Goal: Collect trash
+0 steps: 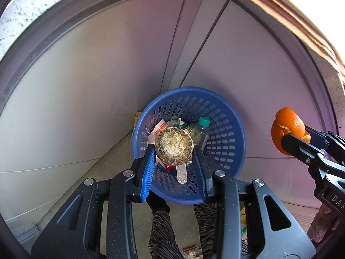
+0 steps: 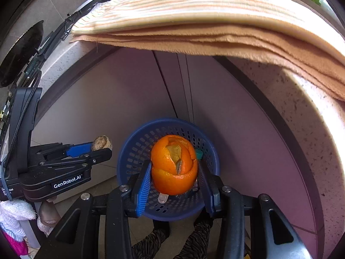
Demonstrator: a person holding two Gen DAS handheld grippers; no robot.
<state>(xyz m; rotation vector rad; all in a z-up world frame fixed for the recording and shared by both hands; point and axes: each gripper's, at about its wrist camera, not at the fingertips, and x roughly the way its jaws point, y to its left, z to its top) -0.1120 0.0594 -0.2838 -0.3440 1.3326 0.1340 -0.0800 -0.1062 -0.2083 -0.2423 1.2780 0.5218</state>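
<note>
Two pieces of refuse held above a blue basket on the floor.

The left hand-held gripper (image 1: 174,151) is closed on a round, mouldy brown item (image 1: 173,146), held directly over the blue perforated basket (image 1: 226,133). The right hand-held gripper (image 2: 174,172) is clamped on a hollow orange peel (image 2: 173,166), likewise above the basket. A plastic bottle with a teal cap (image 1: 204,121), a red-and-white wrapper (image 1: 160,127) and a clear plastic scoop (image 1: 181,174) are seen inside the basket. "GenRobot.AI" is read on the left gripper's body (image 2: 67,182); "DAS" is partly legible on the right one. Folded cloths (image 2: 215,32) overhang the desk edge above.
</note>
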